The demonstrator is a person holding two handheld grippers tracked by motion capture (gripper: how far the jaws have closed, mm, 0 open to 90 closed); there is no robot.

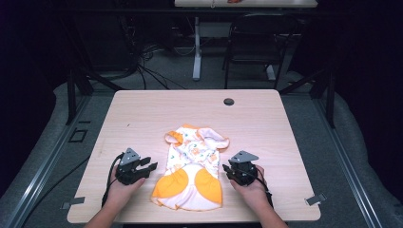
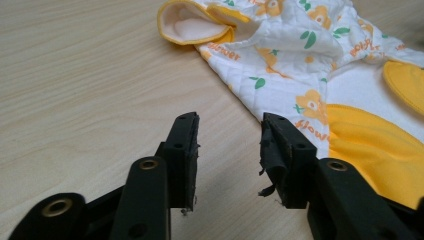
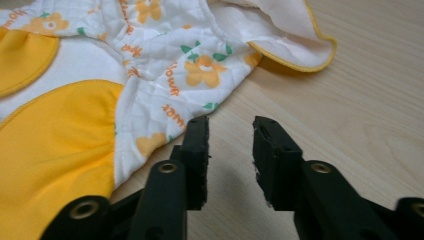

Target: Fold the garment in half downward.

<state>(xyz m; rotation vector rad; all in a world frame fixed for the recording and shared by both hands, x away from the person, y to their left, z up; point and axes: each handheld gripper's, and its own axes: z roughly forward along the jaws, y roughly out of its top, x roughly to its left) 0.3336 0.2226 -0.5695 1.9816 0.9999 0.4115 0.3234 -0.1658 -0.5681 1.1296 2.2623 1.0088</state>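
Both grippers are black. The left gripper (image 1: 148, 166) and right gripper (image 1: 226, 169) each carry a grey three-cornered plate on top and trail a black cable. Brass-ringed screw holes dot their jaws; the pads (image 2: 272, 150) look frayed. Forearms are bare.

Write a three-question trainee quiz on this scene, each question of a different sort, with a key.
1. True or false: the left gripper is clamped on the baby garment.
2. Where does the garment lie on the table? A) between the two grippers B) left of both C) hanging off the far edge
3. Fill in: the right gripper has its fingers ____.

Key: 1 false, both grippers are open beside the cloth; 2 A; 3 open.
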